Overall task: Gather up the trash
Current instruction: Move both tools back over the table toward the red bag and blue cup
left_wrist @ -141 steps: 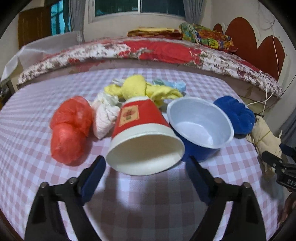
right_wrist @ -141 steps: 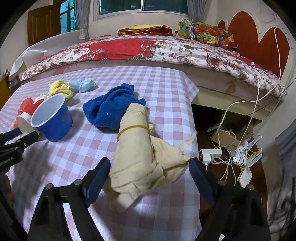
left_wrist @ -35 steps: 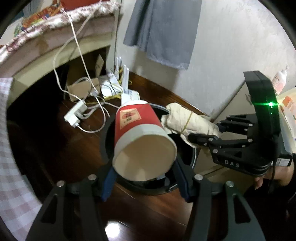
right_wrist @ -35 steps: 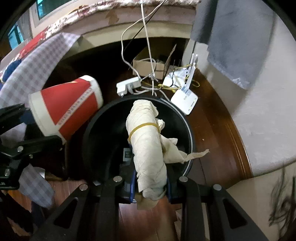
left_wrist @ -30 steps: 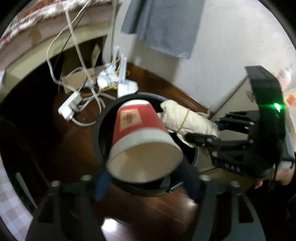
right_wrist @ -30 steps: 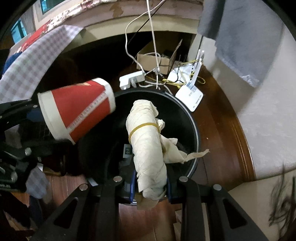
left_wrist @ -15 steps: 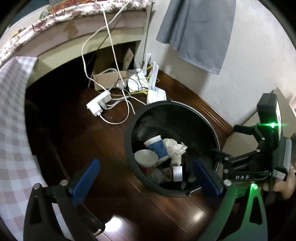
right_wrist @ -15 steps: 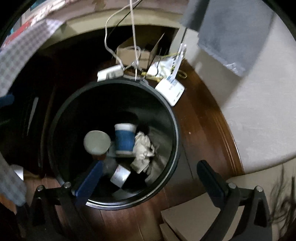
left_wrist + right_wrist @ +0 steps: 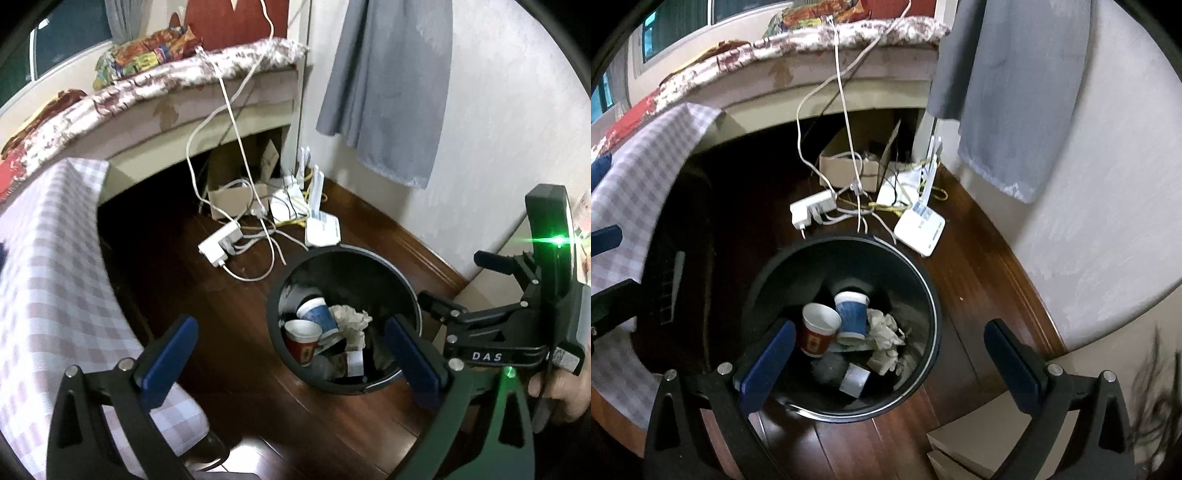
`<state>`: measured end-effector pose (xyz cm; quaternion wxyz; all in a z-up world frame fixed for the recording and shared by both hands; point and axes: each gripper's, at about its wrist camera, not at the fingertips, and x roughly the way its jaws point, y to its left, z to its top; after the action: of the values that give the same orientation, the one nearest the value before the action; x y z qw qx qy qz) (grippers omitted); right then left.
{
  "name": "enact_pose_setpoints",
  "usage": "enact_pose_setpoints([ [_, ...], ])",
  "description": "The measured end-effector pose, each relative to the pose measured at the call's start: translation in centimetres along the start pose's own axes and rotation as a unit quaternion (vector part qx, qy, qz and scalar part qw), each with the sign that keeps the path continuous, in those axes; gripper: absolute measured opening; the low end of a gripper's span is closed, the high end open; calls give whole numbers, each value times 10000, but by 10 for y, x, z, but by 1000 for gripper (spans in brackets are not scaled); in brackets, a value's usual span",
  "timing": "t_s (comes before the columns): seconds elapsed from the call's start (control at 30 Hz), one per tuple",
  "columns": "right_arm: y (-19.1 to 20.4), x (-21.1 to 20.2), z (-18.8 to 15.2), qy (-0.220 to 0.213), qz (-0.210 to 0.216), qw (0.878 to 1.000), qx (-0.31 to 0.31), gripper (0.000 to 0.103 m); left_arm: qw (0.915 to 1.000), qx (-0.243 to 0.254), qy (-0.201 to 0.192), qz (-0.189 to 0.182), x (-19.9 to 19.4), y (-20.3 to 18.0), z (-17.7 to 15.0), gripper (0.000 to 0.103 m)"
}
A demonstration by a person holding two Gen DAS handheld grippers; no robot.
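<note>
A black round bin [image 9: 343,252] stands on the dark wood floor. Inside it lie the red paper cup [image 9: 301,341], a blue cup [image 9: 317,314] and the cream rag bundle [image 9: 349,321]. My left gripper [image 9: 290,326] hangs above the bin, open, with nothing between its blue pads. The right gripper [image 9: 517,325] shows at the right of that view, a hand holding it. In the right wrist view the bin [image 9: 846,240] holds the red cup [image 9: 816,332], blue cup [image 9: 851,314] and rag [image 9: 884,339]; my right gripper [image 9: 890,328] is open and empty above them.
A white power strip [image 9: 812,208], a router [image 9: 919,229], a cardboard box [image 9: 849,162] and loose cables [image 9: 846,92] lie beyond the bin. A grey cloth [image 9: 1008,92] hangs on the wall. The checked tablecloth [image 9: 48,277] drops at the left, the bed [image 9: 166,85] behind.
Both grippers opened wide; the red cup and the cream bundle fell into the bin. Both grippers have since risen, so the bin looks smaller and more of the room shows.
</note>
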<state>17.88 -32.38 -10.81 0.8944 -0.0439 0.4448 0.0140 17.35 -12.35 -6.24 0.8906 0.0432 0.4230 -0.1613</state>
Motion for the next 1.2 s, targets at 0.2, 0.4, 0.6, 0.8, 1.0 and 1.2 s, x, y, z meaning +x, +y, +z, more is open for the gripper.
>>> enact_pose_setpoints([
  [0.2, 17, -33, 15, -281, 86, 9995, -77, 103, 9992, -18, -333, 226, -32, 11, 3, 102],
  [0.4, 46, -58, 33, -587, 275, 9975, -273, 103, 9970, -138, -635, 416, -66, 35, 3, 102],
  [0.6, 84, -81, 54, -887, 524, 9935, -484, 103, 9933, -413, -858, 661, -95, 68, -3, 102],
  [0.8, 133, -97, 74, -1116, 1051, 9854, -747, 103, 9862, -853, -1042, 959, -125, 117, -18, 102],
  [1.0, 195, -105, 82, -1197, 1533, 9748, -1093, 103, 9767, -1177, -1166, 1367, -153, 159, -40, 102],
  [1.2, 246, -110, 85, -1143, 1586, 9694, -1484, 103, 9646, -1444, -1236, 1828, -177, 193, -62, 102],
])
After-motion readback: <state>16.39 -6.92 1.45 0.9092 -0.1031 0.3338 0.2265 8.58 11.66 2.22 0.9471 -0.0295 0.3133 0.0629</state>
